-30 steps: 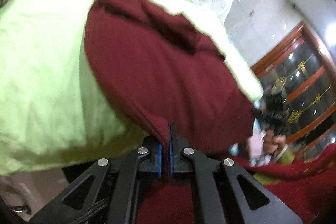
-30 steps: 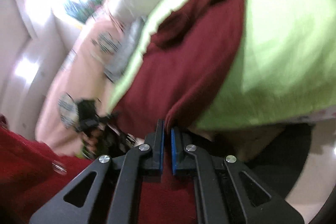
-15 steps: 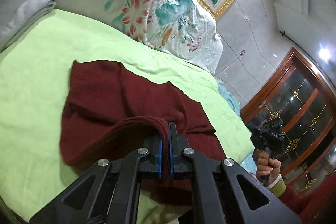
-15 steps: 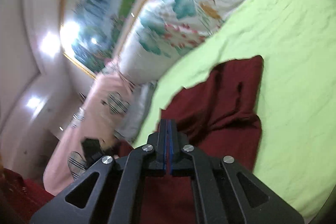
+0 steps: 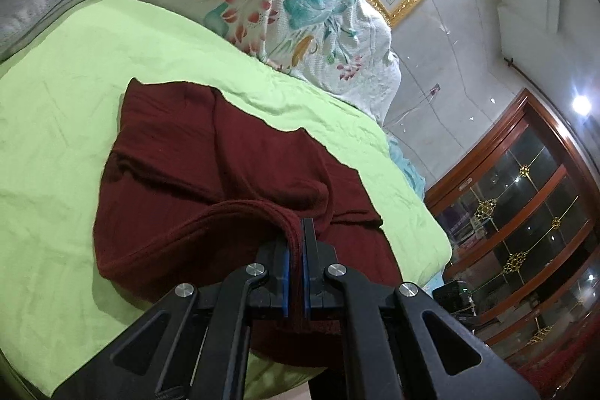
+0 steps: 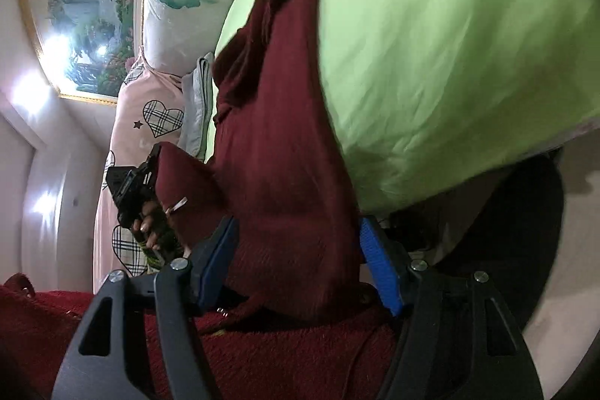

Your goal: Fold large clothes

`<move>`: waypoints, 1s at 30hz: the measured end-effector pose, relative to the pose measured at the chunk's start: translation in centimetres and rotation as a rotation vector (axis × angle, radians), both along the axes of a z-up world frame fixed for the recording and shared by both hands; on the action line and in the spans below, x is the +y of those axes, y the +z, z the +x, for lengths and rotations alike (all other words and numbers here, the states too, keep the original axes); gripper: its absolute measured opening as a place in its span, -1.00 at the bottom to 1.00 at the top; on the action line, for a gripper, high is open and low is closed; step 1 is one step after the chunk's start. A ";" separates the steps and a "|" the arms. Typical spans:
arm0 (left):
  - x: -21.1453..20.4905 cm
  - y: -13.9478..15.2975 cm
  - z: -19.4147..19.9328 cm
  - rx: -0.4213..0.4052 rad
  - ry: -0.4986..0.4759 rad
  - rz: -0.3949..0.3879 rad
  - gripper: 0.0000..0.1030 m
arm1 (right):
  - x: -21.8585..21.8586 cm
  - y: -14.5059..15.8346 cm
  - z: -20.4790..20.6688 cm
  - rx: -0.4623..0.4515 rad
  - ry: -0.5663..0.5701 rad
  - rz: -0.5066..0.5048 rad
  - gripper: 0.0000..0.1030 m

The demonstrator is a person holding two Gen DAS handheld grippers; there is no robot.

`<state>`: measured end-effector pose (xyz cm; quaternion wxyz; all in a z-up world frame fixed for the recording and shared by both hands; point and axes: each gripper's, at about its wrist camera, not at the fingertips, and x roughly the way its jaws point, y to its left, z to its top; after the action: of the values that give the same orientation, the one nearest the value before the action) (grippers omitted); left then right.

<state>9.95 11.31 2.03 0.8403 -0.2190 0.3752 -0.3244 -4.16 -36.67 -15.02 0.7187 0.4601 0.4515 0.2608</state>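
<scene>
While the left gripper (image 5: 296, 250) is pinched shut on a ribbed hem of the dark red garment (image 5: 225, 167), the right gripper (image 6: 300, 261) is opening its jaws, and red cloth lies in the gap between the blue pads (image 6: 378, 265) without being pressed by them. The garment lies spread ahead of the left gripper on the green bedsheet (image 5: 75, 81), its far edge toward the floral pillow (image 5: 285, 2), with the gripped hem curled back over the layer beneath. In the right wrist view the same cloth runs forward from the jaws along the near edge of the bed, and the person's left hand (image 6: 150, 223) shows off to the left of those jaws, holding its tool beside a raised fold of cloth.

The step in hand seems to be laying one fold down: the right side lets go while the left side keeps its corner. To do it well, the right gripper should probably finish opening before it pulls away, and back out straight along its own fingers, so the pads do not drag the edge and rumple the layer. The left gripper would do best to hold its hem level with the released corner, so the folded edge lands straight rather than skewed. Knit cloth like this tends to cling and stretch, so a slow withdrawal is likely safer than a quick one.
</scene>
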 end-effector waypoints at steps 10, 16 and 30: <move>2.2 0.1 -0.9 -0.002 0.052 -0.010 -0.94 | 3.2 4.3 2.3 -0.170 0.110 -0.035 -0.92; 3.6 1.9 1.2 -0.043 0.117 -0.057 -0.94 | -0.5 10.0 6.3 -0.353 -0.017 0.044 -0.92; 1.8 -0.6 17.5 0.043 0.253 0.039 -0.93 | -4.0 8.8 25.3 -0.107 -0.204 -0.043 -0.92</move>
<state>27.41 13.10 1.44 0.8703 -0.2551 0.3685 -0.2040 21.14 -40.70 -6.24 0.7743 0.4734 0.3689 0.2007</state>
